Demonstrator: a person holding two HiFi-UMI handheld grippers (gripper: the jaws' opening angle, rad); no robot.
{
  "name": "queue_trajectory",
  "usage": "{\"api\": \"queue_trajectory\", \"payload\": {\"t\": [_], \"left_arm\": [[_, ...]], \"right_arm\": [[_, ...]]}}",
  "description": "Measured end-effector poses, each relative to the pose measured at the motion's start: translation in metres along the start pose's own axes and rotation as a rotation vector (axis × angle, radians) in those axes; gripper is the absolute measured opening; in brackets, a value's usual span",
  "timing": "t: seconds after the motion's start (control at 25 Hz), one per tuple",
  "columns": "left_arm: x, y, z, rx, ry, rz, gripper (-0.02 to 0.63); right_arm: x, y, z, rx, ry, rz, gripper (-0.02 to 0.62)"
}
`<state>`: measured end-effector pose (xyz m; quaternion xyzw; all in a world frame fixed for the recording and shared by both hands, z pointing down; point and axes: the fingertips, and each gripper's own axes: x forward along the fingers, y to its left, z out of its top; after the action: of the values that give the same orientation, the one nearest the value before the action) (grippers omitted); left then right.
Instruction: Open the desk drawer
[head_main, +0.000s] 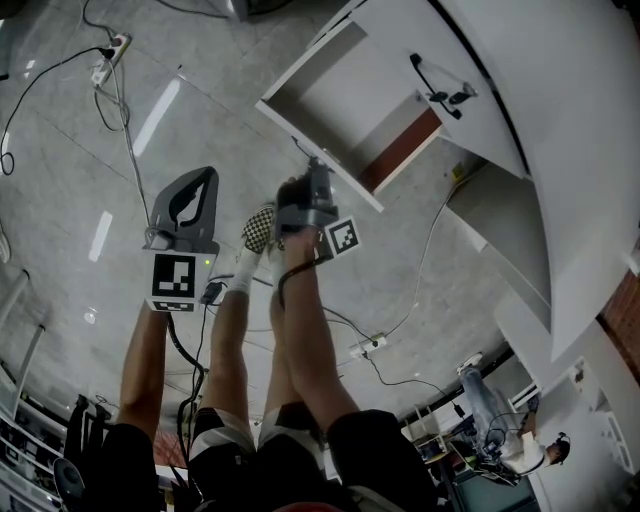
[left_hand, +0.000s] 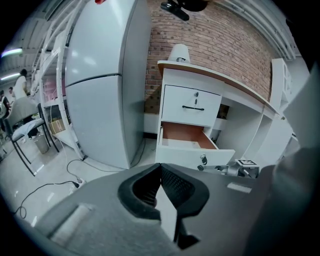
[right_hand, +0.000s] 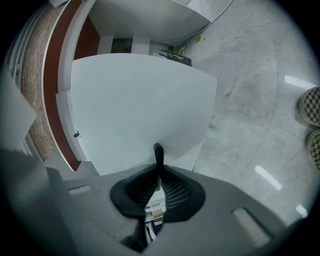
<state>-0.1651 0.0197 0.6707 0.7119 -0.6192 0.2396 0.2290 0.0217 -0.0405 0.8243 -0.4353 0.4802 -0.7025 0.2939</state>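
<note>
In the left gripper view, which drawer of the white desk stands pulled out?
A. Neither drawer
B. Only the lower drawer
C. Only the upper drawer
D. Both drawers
B: the lower drawer juts forward with its brown inside showing, while the upper drawer sits flush in the desk. The right tongs are shut on the handle.

Head view steeply down, left faces distant desk, right close on shared drawer
</note>
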Motion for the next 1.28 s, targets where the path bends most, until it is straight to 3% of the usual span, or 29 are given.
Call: {"api": "queue_trajectory", "payload": {"t": [0.68, 1.28], "left_arm": [[-0.031, 0.006, -0.014, 0.008, 0.002, 0.02, 0.009], [-0.036, 0.0, -0.017, 0.013, 0.025, 0.015, 0.009]], "right_arm": [[-0.035, -0.016, -0.034, 0.018, 0.017, 0.008, 0.026], [-0.034, -0.023, -0.031, -0.006, 0.02, -0.025, 0.032]]}}
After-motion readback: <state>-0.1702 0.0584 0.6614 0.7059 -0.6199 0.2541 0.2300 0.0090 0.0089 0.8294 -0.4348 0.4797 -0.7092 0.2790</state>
